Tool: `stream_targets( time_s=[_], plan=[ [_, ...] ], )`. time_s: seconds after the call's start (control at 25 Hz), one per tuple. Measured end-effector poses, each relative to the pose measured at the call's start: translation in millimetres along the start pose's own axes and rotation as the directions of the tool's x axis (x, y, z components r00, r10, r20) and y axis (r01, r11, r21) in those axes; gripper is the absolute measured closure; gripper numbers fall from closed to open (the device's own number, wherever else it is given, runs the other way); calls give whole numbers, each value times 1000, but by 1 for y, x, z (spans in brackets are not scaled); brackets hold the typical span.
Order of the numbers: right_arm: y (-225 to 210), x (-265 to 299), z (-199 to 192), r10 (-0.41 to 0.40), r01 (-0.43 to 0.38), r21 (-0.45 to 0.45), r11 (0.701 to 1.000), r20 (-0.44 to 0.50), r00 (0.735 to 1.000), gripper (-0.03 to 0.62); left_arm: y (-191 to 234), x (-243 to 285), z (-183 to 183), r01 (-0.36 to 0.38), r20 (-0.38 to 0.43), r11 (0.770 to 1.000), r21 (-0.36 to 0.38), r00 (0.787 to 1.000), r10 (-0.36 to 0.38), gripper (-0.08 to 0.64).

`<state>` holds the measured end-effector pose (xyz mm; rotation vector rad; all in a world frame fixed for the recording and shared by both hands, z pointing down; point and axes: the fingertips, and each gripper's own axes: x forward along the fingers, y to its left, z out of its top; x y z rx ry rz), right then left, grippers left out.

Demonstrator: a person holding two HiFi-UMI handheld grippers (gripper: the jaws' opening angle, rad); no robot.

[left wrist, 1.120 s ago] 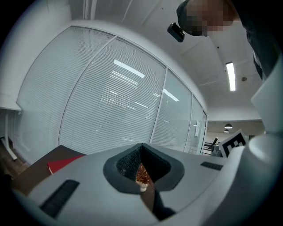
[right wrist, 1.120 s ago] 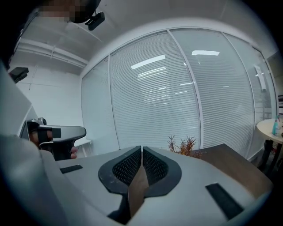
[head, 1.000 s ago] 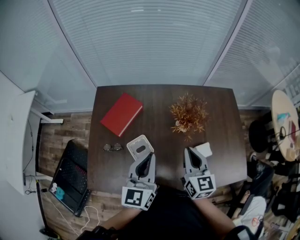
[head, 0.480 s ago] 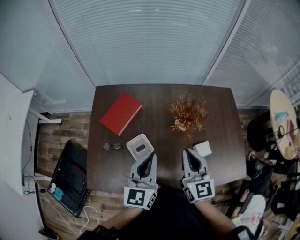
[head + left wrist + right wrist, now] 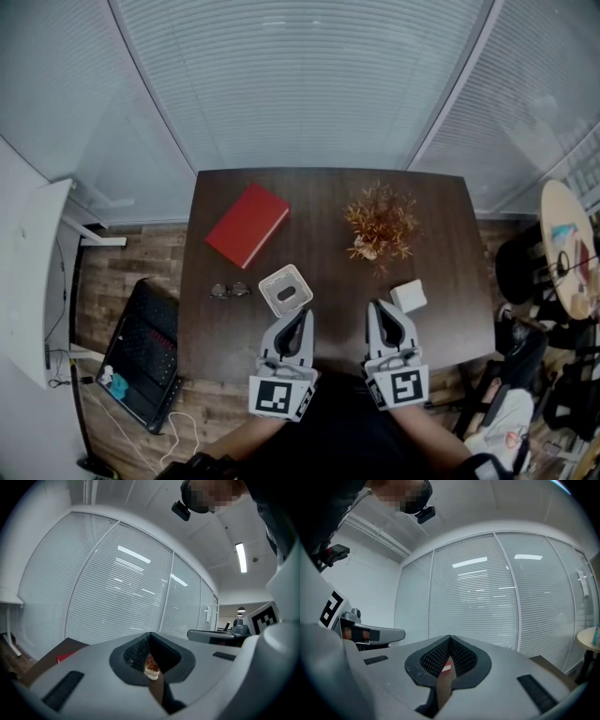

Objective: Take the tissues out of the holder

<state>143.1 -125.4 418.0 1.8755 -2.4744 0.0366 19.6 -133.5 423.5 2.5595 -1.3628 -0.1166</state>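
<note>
The white tissue holder (image 5: 285, 290), a square box with an oval slot on top, stands on the dark wooden table (image 5: 319, 206) near its front. A small white stack of tissues (image 5: 408, 296) lies to its right on the table. My left gripper (image 5: 302, 313) sits just in front of and to the right of the holder, its jaws shut and empty. My right gripper (image 5: 379, 306) is just left of the tissue stack, also shut with nothing held. In the left gripper view the gripper (image 5: 150, 634) has its tips together, and the right gripper (image 5: 450, 638) shows the same in its own view.
A red book (image 5: 247, 225) lies at the back left of the table. A dried orange plant (image 5: 380, 225) stands at the back right, and a pair of glasses (image 5: 230, 291) lies left of the holder. A black chair (image 5: 141, 352) stands left of the table.
Both grippers have drawn back a little toward the person, the right one more, away from the tissue stack. Holder and tissues stay where they were.
</note>
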Motion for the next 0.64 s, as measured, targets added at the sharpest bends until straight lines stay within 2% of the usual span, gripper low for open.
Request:
stream_targets(
  time_s=[0.4, 0.64],
  plan=[
    [25, -4, 3, 32, -32, -34, 999, -1, 999, 583, 13, -20, 1, -24, 12, 1000, -16, 1000, 24, 561],
    [45, -5, -2, 38, -39, -30, 999, -31, 999, 583, 31, -42, 5, -65, 30, 997, -39, 997, 66, 561]
  ],
)
